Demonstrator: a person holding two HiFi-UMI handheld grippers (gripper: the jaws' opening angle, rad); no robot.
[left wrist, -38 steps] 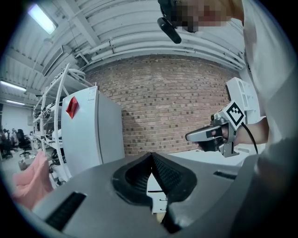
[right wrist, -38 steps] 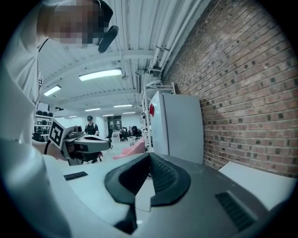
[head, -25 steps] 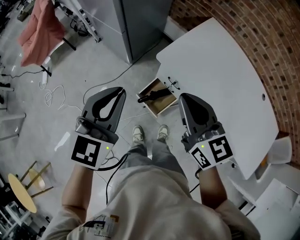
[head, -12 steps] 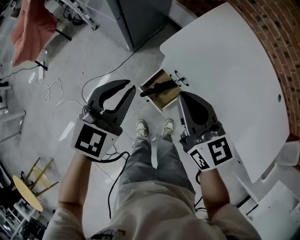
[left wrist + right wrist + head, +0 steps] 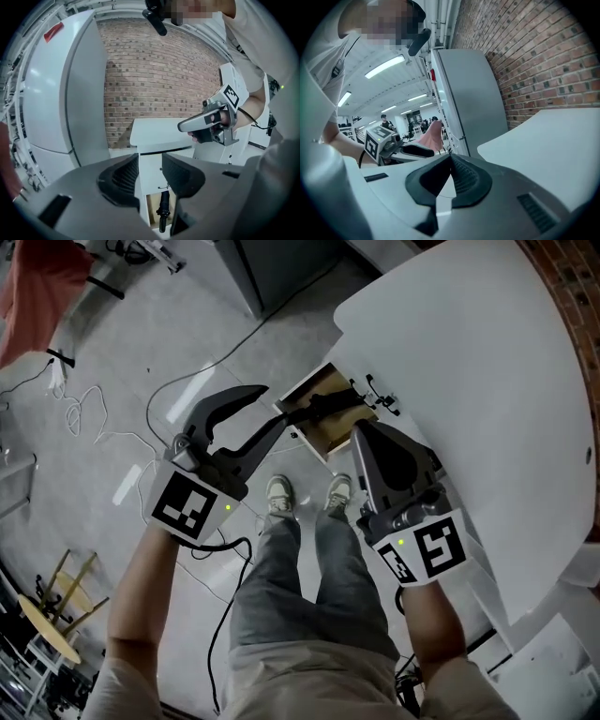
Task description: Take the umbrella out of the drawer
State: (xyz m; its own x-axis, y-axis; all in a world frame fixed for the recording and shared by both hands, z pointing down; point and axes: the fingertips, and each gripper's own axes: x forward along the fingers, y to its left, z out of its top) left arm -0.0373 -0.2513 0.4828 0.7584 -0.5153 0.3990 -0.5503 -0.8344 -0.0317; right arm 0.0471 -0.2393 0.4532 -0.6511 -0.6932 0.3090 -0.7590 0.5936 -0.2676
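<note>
Head view, one umbrella in one drawer, left gripper just opening, empty, right gripper clenched, empty.

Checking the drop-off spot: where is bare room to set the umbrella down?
The tabletop is bare from the drawer to the brick wall. The drawer is tight: the umbrella spans it. Cables cross the floor at left.
</note>
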